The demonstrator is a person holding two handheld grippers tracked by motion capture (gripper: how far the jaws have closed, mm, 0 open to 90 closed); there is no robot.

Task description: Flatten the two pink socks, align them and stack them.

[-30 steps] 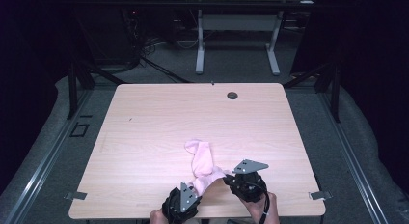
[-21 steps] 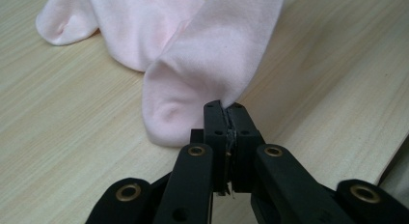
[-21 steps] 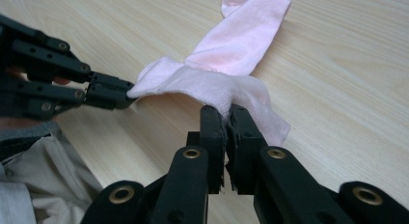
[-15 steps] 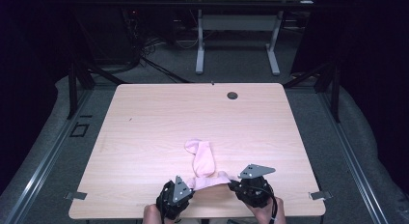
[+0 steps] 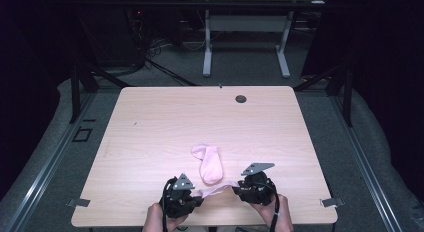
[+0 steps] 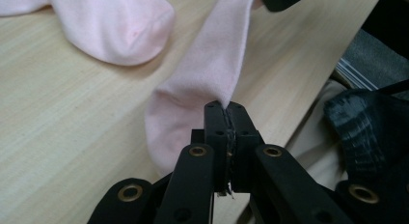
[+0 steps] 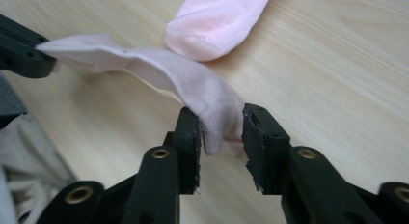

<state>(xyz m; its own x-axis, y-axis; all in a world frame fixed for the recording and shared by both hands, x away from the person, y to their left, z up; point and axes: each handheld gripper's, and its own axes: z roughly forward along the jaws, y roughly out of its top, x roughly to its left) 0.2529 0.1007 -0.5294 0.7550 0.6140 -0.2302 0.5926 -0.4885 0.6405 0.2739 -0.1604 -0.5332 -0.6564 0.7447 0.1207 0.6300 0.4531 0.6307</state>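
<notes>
Tension matters now: with my left tool (image 6: 225, 113) clamped on one end of the pink sock (image 7: 183, 74) and my right tool (image 7: 221, 132), jaws just opening, slack around the other end, I release slowly so it settles flat on the desk (image 5: 150, 122) beside its mate (image 5: 210, 162).

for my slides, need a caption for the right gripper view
Right tool open around one end of a pink sock, the left tool holding its other end above the table.

A pale pink sock (image 5: 218, 189) stretches limp near the table's front edge; a second pink sock (image 5: 210, 163) lies flat just behind it.
</notes>
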